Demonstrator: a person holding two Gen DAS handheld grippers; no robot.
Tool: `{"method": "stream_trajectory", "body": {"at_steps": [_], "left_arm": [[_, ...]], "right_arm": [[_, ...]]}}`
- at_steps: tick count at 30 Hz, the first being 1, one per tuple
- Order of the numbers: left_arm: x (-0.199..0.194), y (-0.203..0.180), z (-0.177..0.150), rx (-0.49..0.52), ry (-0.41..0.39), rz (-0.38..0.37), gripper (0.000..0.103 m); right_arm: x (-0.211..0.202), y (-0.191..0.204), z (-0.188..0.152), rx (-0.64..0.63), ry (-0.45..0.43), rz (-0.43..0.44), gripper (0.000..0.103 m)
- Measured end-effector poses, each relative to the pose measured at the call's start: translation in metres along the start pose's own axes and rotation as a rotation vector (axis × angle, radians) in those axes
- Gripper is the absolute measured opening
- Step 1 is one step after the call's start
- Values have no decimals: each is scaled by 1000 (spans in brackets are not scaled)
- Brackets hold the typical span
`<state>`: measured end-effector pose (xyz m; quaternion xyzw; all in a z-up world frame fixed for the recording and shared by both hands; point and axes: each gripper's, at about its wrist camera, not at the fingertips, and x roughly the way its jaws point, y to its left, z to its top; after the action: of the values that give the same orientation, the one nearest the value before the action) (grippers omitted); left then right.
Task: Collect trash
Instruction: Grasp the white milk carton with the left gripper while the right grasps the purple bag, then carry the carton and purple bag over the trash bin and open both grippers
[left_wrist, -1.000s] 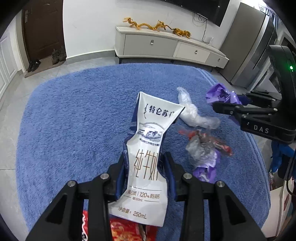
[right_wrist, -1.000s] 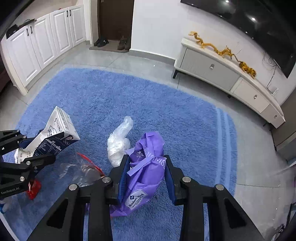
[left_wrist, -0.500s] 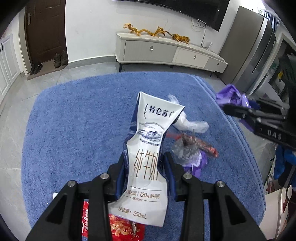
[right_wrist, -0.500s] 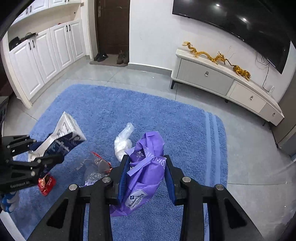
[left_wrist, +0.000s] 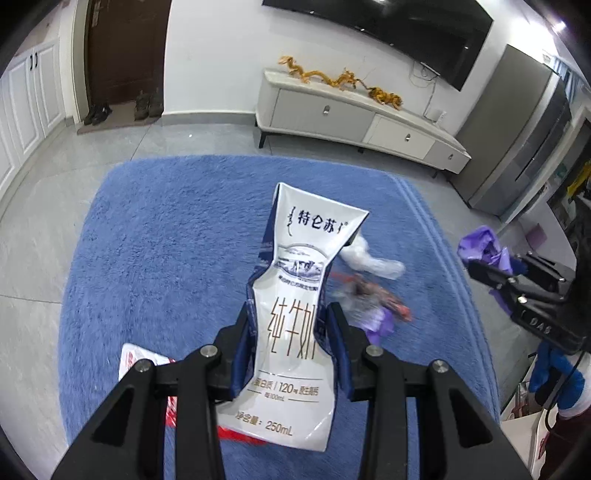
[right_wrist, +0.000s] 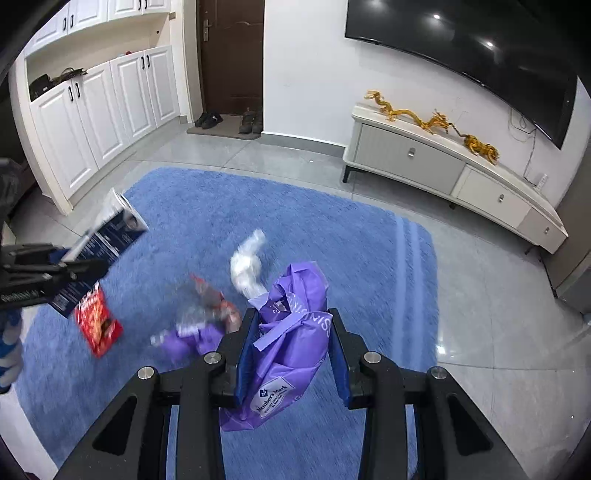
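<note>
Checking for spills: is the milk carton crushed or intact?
Crushed: the milk carton is pinched at its waist, in the left gripper.

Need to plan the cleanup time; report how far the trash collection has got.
Done: nothing visibly binned. In hand: left claw grips the crushed white milk carton; right claw grips the purple plastic bag. Left on the blue rug: red snack packet, clear crumpled plastic, mixed wrapper pile.
</note>
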<state>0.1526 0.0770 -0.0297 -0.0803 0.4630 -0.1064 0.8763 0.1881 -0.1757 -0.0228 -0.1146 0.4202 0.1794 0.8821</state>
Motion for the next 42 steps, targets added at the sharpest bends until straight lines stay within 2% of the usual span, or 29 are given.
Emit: {"method": "stream_trajectory", "body": {"at_steps": [5, 11, 15, 19, 22, 25, 29, 33, 34, 36, 38, 39, 42], "left_arm": [[-16, -53, -11, 74, -6, -42, 36], [-4, -156, -23, 201, 33, -136, 36], [26, -233, -34, 261, 115, -197, 36], [71, -315, -51, 295, 240, -256, 36], [108, -367, -66, 301, 335, -268, 36], [148, -406, -82, 300, 419, -245, 37], [199, -432, -98, 251, 527, -212, 37], [239, -446, -107, 216, 597, -179, 38], [248, -446, -107, 208, 609, -176, 38], [256, -446, -112, 196, 619, -178, 50], [262, -447, -112, 182, 618, -182, 56], [265, -447, -113, 179, 622, -182, 57], [264, -442, -113, 165, 626, -211, 58]], "right_arm": [[-32, -26, -31, 35, -13, -46, 34], [-63, -87, -80, 135, 3, -138, 34], [-78, -136, -120, 206, 44, -202, 34], [-84, -186, -170, 279, 109, -236, 34], [-77, -217, -212, 339, 167, -232, 34], [-64, -240, -248, 399, 211, -203, 34], [-34, -259, -284, 454, 269, -152, 34], [-1, -268, -306, 477, 322, -112, 36], [6, -271, -308, 480, 329, -112, 37], [16, -274, -319, 496, 337, -98, 43], [25, -276, -324, 509, 342, -90, 48], [28, -277, -325, 512, 346, -95, 54], [30, -279, -328, 519, 352, -107, 55]]}}
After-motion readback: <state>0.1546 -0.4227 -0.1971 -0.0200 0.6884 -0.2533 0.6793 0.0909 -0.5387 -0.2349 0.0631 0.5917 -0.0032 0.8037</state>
